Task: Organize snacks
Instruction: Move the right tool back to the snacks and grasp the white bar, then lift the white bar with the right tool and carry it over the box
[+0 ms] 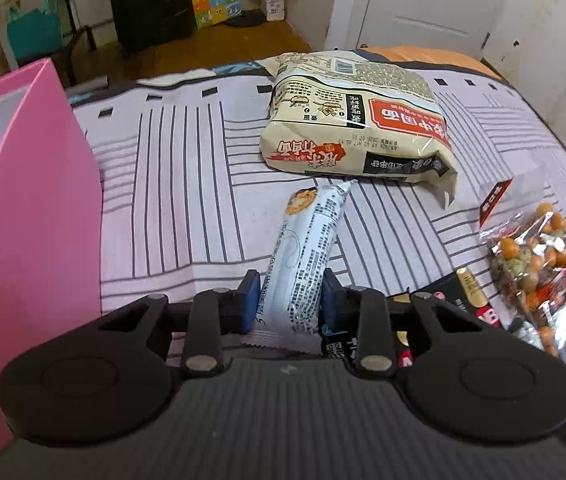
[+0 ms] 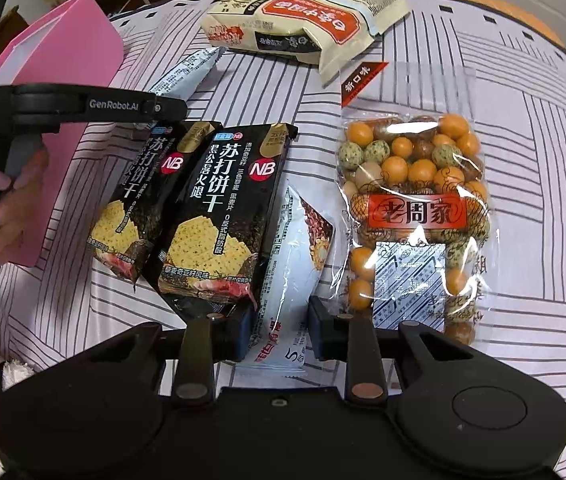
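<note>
Clamping a long white-and-blue foil snack sleeve (image 1: 303,264) at lower centre, our left gripper (image 1: 290,300) has both pads pressed to it. Our right gripper (image 2: 277,326) pinches a white plastic snack packet (image 2: 287,280) likewise, between black cracker packs (image 2: 219,212) and a clear bag of coated nuts (image 2: 415,216).

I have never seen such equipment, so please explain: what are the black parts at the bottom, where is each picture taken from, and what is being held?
No robot here: a person holds two hand grippers, each with a camera looking along its fingers. The left gripper is closed on a white wafer pack. The right gripper is around another white pack; whether it squeezes is unclear. On the striped bedcover lie a noodle bag, two black cracker packs, and a bag of coated nuts. The pink box stands at the left.
</note>
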Demonstrator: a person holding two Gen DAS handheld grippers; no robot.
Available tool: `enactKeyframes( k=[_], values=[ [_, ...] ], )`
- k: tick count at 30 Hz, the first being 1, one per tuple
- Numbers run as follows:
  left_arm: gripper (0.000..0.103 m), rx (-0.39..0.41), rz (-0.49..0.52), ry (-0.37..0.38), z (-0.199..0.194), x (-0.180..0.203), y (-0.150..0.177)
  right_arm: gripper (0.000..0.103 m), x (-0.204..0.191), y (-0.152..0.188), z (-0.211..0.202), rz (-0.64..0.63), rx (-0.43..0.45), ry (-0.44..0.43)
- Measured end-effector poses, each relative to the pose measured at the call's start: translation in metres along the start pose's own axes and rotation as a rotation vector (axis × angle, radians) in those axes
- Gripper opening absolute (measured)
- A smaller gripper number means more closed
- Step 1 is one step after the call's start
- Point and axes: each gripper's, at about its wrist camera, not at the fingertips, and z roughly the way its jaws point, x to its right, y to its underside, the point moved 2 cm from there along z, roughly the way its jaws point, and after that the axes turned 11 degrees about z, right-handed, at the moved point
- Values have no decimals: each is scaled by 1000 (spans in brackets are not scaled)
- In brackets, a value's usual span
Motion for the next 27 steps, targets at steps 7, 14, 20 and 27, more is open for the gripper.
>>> enactKeyframes(
  k=[7,14,20,27],
  values=[
    [28,37,-30,-4,-16,1,2,32,4,4,-8,17,22,6],
    [28,76,-24,-3,-48,12,6,30,5,13,-28,51,88,4],
    [28,81,-7,-9,-78,21,16,29,-4,22,-38,36,110,0],
    [28,96,-18,-6,-109,30,33,29,1,27,-54,71,153,-16]
  ],
)
